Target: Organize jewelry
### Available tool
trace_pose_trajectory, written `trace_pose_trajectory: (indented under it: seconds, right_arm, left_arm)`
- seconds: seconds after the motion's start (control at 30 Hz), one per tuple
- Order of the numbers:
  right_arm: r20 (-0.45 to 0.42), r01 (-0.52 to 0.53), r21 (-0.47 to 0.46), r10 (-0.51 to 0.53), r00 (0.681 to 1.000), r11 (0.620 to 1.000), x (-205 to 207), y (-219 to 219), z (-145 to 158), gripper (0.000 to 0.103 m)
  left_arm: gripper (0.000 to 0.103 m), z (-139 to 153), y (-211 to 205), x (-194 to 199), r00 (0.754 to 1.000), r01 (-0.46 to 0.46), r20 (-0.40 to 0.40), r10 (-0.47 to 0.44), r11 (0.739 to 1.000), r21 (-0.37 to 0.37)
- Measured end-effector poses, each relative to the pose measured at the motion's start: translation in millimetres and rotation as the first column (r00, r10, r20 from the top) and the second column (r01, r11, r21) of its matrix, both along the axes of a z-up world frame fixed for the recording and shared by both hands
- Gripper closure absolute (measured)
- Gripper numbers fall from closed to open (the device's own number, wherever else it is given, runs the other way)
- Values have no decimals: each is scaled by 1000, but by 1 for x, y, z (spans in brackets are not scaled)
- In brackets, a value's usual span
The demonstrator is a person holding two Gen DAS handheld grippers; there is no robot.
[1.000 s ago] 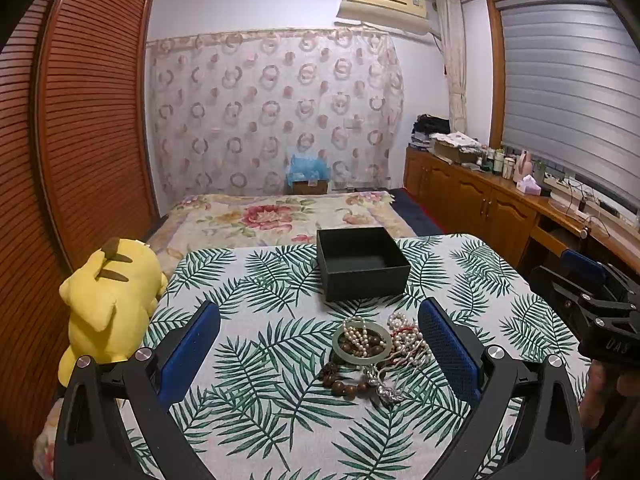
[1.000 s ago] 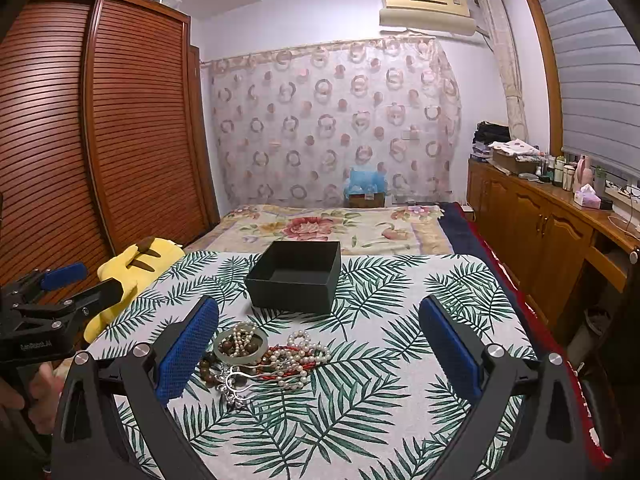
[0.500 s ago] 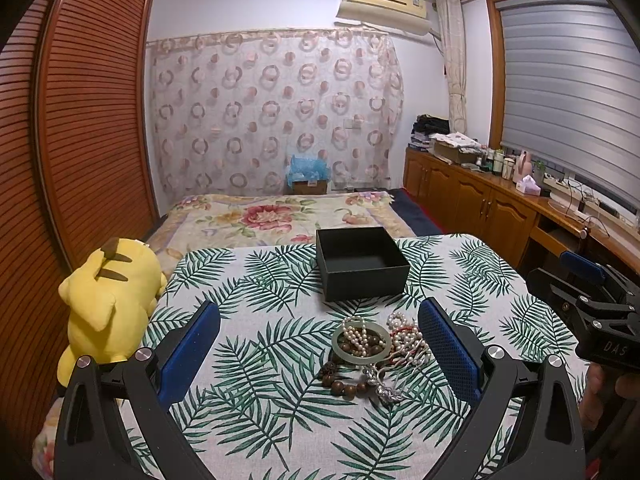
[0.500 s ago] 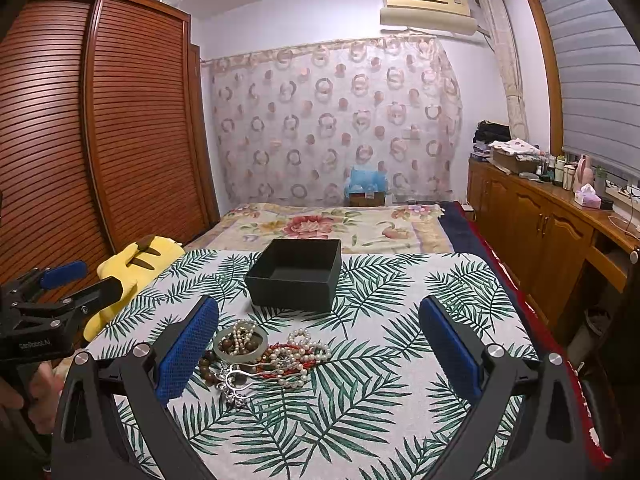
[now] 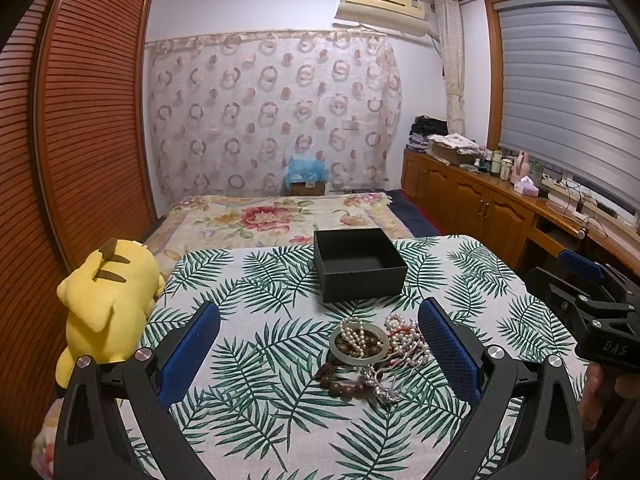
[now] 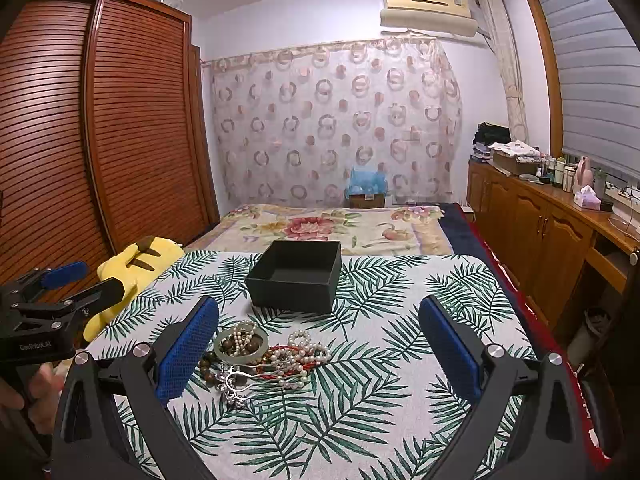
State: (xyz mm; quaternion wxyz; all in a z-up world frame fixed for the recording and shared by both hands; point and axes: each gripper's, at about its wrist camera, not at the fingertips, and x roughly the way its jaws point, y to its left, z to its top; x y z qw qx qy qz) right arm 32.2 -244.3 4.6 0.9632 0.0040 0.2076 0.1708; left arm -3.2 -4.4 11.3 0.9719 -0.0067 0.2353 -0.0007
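- Jewelry pile (image 5: 370,356) lies on the leaf-print tablecloth (image 5: 256,360), just in front of the black box (image 5: 358,264) and apart from it.
- We note in the pile: a pale green bangle (image 5: 359,346) with a pearl strand (image 5: 354,332) draped across it, dark wooden beads (image 5: 340,386) on the near side, a red and white bead tangle (image 5: 406,332) on the right, and a silver piece (image 5: 384,390) at the near edge.
- Left wrist view: left gripper (image 5: 320,348) has its blue pads wide apart; the pile sits between the fingers, nearer the right pad (image 5: 448,354). The left pad (image 5: 188,354) is well apart from it. We see nothing held and no contact.
- Right wrist view: right gripper (image 6: 318,350) is likewise spread wide and holds nothing. Here the jewelry pile (image 6: 260,354) lies just beside the left pad (image 6: 186,350); whether the wooden beads touch that pad we cannot tell. The right pad (image 6: 450,350) is well apart from it.
- Black box (image 6: 296,276) stands open-topped beyond the pile; its interior shows bare in both views.
- Each gripper appears in the other's view at the frame edge, beside the table.
- Yellow plush toy (image 5: 106,304) sits at the table's left edge.
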Motion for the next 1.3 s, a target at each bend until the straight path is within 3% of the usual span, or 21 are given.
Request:
trace_pose_trajectory:
  seconds: [0.8,0.9,1.17,1.3]
  right_arm:
    - [2,1,-2,-1,1000,1000,-1,0,2,2]
    - [1,0,-1,0,1000,1000,-1,-1,1,2]
    - [-26,-12,-5,12,1000,1000,-4,1,1,2]
    - [-41,-18,-10,18,999,1000,10,4,-16,2]
  left_arm:
    - [7,-1,0,-1,1000,0,1,0,1000,-1]
    - [7,9,-4,-4,1000,-1,-2,1,1000,-1]
    - [7,-11,-5,8,999,0,-45,0,1000,0]
    - [7,-23,0,15,997,1,-76,-1,1000,-9]
